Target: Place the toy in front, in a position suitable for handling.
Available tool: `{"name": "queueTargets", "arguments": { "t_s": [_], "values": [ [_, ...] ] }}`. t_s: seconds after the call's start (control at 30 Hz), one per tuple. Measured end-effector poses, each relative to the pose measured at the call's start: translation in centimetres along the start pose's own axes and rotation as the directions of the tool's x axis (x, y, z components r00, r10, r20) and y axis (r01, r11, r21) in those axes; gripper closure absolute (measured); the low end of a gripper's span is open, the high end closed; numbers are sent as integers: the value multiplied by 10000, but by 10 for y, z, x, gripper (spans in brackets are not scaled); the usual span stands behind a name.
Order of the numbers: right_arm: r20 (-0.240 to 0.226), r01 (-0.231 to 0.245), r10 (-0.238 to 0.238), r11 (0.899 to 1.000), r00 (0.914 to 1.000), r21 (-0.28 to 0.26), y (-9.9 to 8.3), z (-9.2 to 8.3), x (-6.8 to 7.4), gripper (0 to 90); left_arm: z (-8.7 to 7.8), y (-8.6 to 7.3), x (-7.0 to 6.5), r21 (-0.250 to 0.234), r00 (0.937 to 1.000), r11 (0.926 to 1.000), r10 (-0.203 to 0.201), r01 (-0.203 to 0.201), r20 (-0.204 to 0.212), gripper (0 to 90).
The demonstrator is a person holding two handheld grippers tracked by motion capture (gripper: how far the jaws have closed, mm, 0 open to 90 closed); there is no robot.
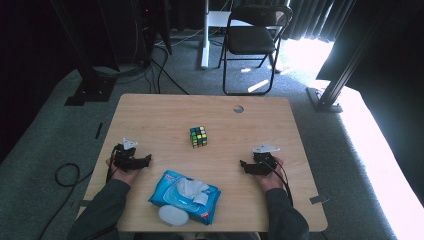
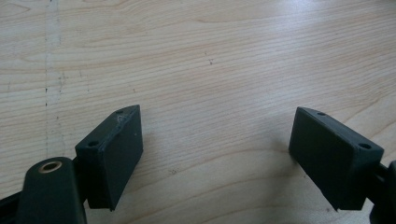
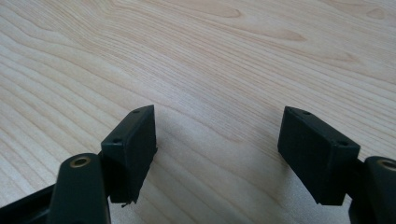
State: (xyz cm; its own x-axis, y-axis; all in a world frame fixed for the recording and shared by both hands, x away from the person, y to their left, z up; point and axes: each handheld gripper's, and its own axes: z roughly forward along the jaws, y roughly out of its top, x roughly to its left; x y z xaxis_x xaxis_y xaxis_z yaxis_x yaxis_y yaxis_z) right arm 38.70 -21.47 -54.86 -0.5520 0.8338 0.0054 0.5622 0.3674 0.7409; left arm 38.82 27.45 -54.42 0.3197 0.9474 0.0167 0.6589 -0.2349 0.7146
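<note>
**Q:** How do the two tools stand, and why?

**A:** The left gripper [image 1: 148, 160] and the right gripper [image 1: 241, 163] both rest low on the table [image 1: 150, 107], one at each side, tips turned inward. Each has its jaws spread apart with nothing between them; in both gripper views bare wood grain lies between the black pads [image 2: 120, 154]. This reads as a ready stance, with nothing yet approached.

**Q:** What lies nearest to them?

**A:** The blue wipes pack [image 1: 172, 186] lies between the grippers at the near edge, its flap raised and a white tissue [image 1: 191, 188] pulled partly out, probably so that one sheet can be pinched. A white oval lid [image 1: 173, 216] touches its near side.

**Q:** And beyond that?

**A:** A colour cube [image 1: 198, 136] stands alone at mid-table, well apart from both tools; a folding chair [image 1: 252, 37] stands on the floor behind.
</note>
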Motion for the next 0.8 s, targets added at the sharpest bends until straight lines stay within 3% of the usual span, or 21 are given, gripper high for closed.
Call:
{"name": "queueTargets", "arguments": {
  "t_s": [0.07, 0.43, 0.63, 0.8],
  "values": [
    [18, -21, 21, 10000, 10000, -1, 0, 0, 0, 275, -1, 0, 0, -54, 9999, 10000, -83, 83, -67, 225],
    [118, -126, 126, 9999, 9999, 12, 0, -1, 0, 264, -1, 2, 2, 126, 9999, 9999, 45, -47, 95, 230],
    [100, -100, 100, 9999, 9999, 11, -5, -6, -4, 264, -1, 9, -1, 366, 9981, 9991, -223, 203, 570, 244],
    [47, -32, 32, 10000, 10000, 36, -10, -10, -5, 252, -1, 17, -8, 290, 9956, 9996, -1, -26, 942, 247]
  ]
}}
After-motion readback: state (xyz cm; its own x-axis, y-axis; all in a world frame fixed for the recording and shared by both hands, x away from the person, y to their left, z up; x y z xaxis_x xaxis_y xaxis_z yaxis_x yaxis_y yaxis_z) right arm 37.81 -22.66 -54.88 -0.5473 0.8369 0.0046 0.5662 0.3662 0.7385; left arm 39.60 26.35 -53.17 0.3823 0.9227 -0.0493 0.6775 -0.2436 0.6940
